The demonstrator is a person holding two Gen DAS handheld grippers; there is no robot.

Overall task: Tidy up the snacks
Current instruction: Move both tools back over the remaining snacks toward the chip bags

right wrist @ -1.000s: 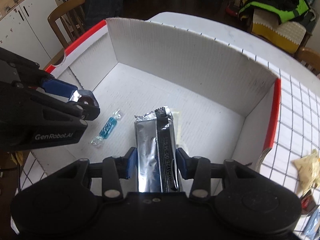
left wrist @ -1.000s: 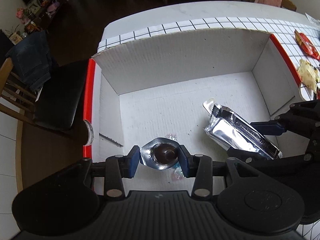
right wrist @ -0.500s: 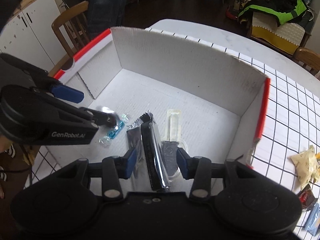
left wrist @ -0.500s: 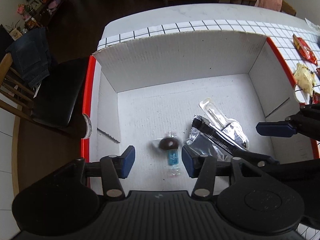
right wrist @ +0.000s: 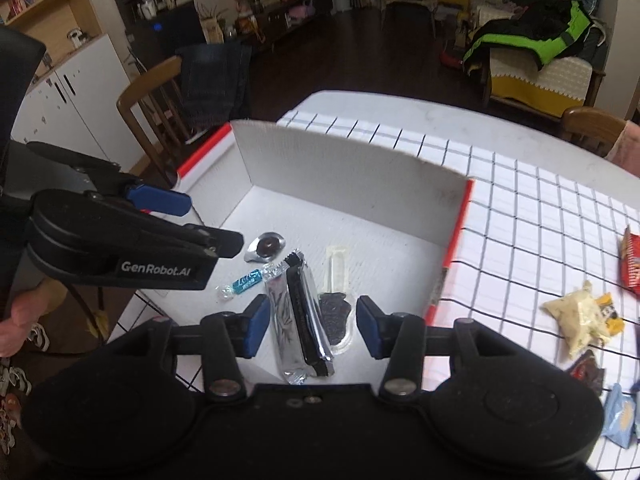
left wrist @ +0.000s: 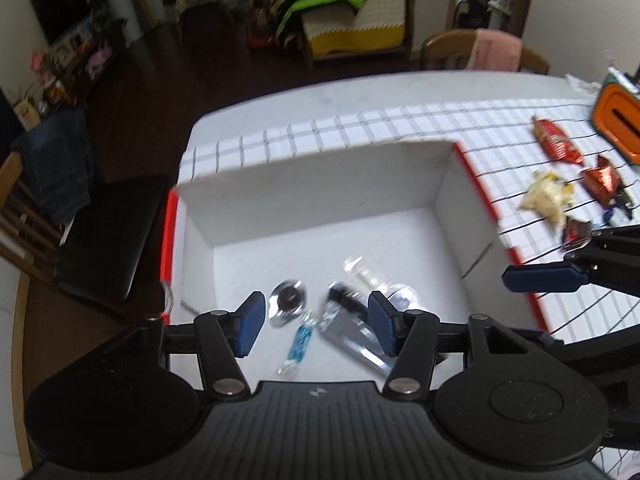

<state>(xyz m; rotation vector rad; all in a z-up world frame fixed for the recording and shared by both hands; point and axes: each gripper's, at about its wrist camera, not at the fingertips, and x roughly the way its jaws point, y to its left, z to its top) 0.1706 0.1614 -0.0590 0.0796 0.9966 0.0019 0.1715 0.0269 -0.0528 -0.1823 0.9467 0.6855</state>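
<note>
A white cardboard box [left wrist: 320, 176] [right wrist: 344, 168] with red-edged flaps stands on the checked tablecloth. On its floor lie a round foil chocolate [left wrist: 287, 303] [right wrist: 267, 245], a blue wrapped candy [left wrist: 299, 345] [right wrist: 243, 282], a silver-and-black bar packet [left wrist: 352, 332] [right wrist: 298, 320] and a clear packet with dark filling [right wrist: 336, 280]. My left gripper [left wrist: 316, 324] is open and empty, raised above the box. My right gripper [right wrist: 312, 326] is open and empty above the silver packet.
Loose snacks lie on the tablecloth right of the box: red packets [left wrist: 554, 142], a pale crumpled bag [left wrist: 546, 200] [right wrist: 578, 320], dark wrappers [right wrist: 588, 372] and a blue packet [right wrist: 618, 416]. An orange object [left wrist: 618, 120] sits far right. Wooden chairs [right wrist: 156, 120] stand around the table.
Both grippers opened and let go: the chocolate and the silver packet dropped onto the box floor. Both grippers then rose and drew back from the box.
</note>
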